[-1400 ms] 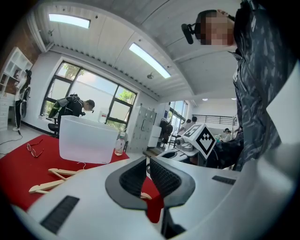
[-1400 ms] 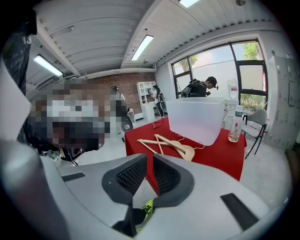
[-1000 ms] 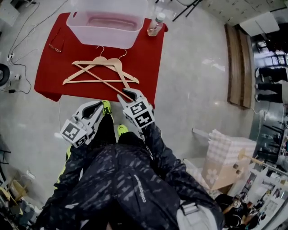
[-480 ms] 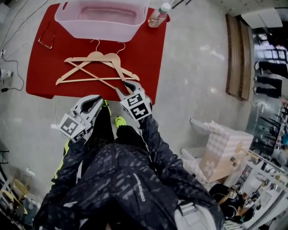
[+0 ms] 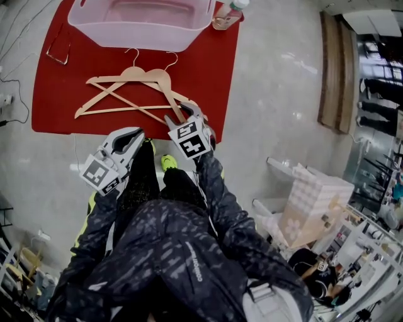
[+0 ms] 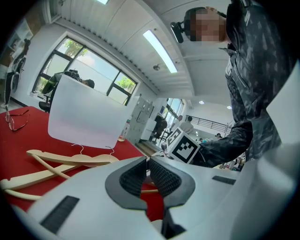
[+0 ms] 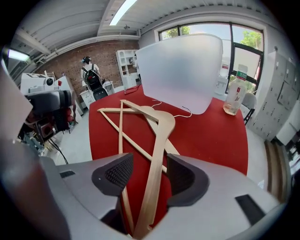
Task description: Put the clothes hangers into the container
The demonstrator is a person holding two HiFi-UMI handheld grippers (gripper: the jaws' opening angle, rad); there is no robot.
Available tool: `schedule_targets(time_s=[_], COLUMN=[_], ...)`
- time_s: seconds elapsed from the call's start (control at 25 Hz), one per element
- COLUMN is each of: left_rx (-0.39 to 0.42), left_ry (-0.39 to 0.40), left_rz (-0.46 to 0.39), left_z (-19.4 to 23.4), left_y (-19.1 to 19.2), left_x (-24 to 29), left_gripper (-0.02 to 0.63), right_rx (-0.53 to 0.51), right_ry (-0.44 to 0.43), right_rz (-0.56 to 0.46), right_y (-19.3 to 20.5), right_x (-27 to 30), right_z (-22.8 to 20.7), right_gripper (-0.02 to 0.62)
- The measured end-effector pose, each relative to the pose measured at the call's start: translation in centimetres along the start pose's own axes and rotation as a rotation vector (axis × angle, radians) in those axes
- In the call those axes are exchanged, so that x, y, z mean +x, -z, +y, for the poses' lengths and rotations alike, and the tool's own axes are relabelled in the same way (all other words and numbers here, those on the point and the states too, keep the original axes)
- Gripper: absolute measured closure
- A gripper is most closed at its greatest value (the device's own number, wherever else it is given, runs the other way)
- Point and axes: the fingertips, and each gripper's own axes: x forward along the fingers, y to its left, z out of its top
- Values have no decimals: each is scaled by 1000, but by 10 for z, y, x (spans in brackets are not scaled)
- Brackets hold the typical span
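The two wooden hangers (image 5: 135, 93) lie crossed on the red mat (image 5: 211, 69), just below the pale pink container (image 5: 138, 39) at the top of the head view. Their hooks point toward it, and a bottle (image 5: 230, 12) stands at the container's right corner.

Expect the hangers to be stiff and light. The smooth finish will probably slide under a loose pinch. Because they overlap, lifting one is likely to drag or tip the other. A hold at the far tip of an arm would let the hanger swing. Taking it higher up the sloping arm, nearer the neck, should keep it level.

Your right gripper (image 5: 184, 112) reaches low over the near edge of the mat, at the lower right end of the hangers, and points up the frame toward the container. Its jaws are opening and stand wide. In the right gripper view one hanger arm (image 7: 157, 150) runs between the pads, with a gap on each side, so nothing is clamped.

Your left gripper (image 5: 129, 135) is off the mat at centre left, beside your leg and tilted toward the upper right. Its jaws are together with nothing between them. The container is within easy reach ahead, but the hangers have not been lifted yet.
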Motion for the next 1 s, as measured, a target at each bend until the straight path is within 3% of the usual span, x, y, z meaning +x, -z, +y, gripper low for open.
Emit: schedule_targets(time_s=[0.52,0.8,1.0], left_rx=[-24,-33,-35], left_ry=[-8,-3,-1], left_rz=[1,-1,4], left_z=[-4,-3,-5], left_y=[-7,-1,-2], left_x=[-7,-5,-5], left_gripper=[594,594,594], right_rx=[-43,-158,-132], right_ry=[57,176,191], right_rz=[91,109,100], right_y=[14,17,17], right_x=[-1,5,3], right_z=[-7,-20,-23], right_gripper=[377,470,495])
